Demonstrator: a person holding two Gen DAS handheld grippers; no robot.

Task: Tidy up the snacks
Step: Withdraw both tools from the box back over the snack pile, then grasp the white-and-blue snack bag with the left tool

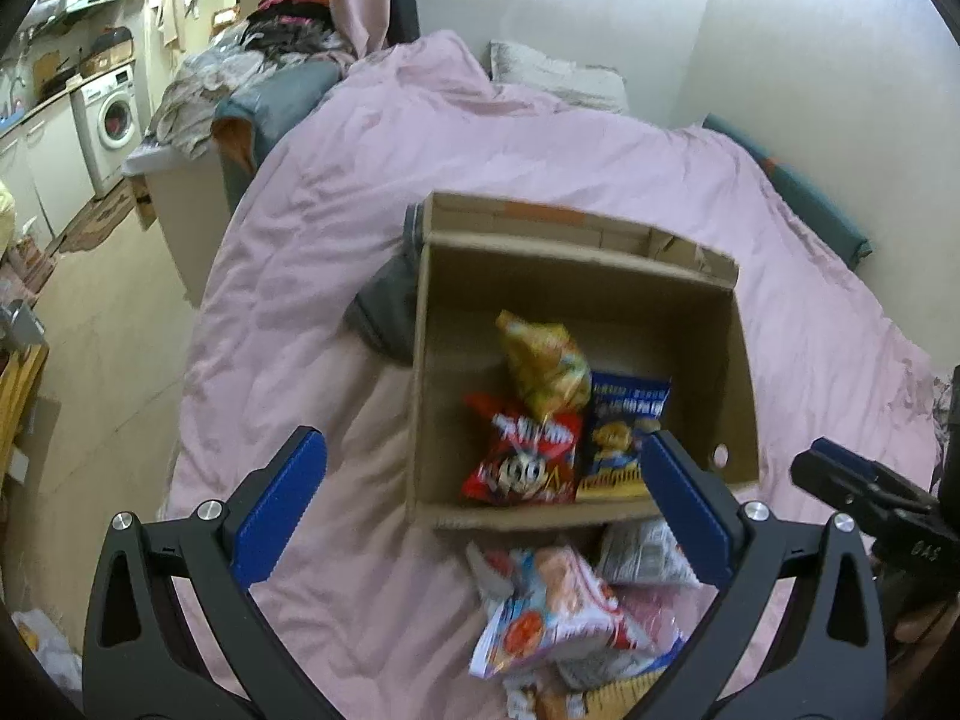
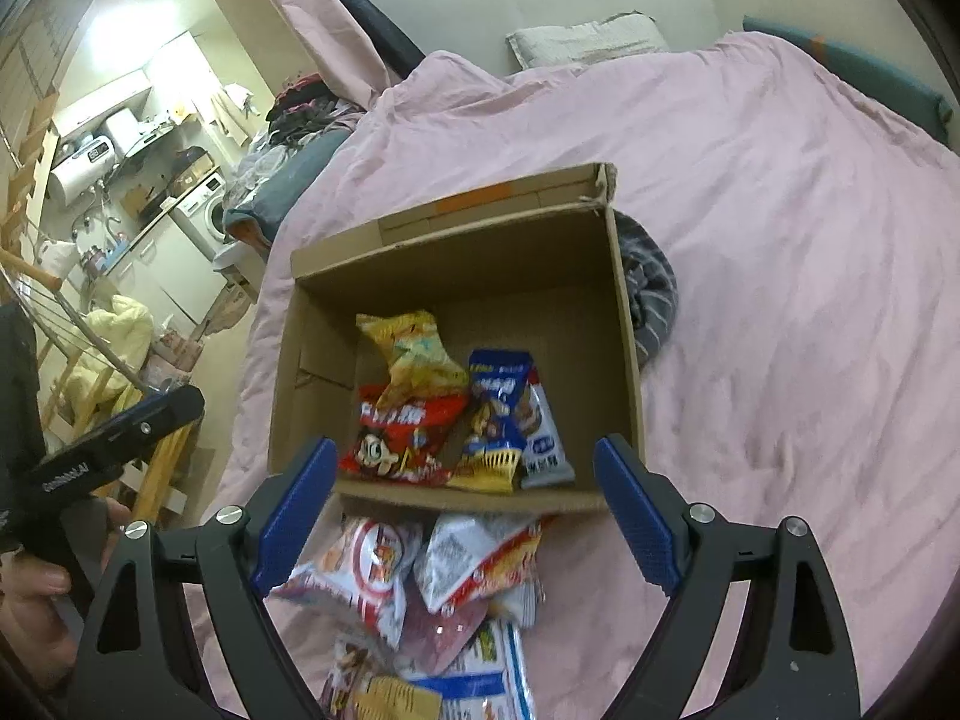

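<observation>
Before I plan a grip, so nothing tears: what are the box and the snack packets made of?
Box: brown corrugated cardboard, matte, frayed at one flap corner. Red packet and yellow packet: seemingly thin plastic film, glossy, crinkled, catching glare.

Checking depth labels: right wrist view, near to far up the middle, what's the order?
Loose pile of snack packets → red snack bag inside the open cardboard box → crumpled yellow snack bag → pink duvet → pale pillow.
</observation>
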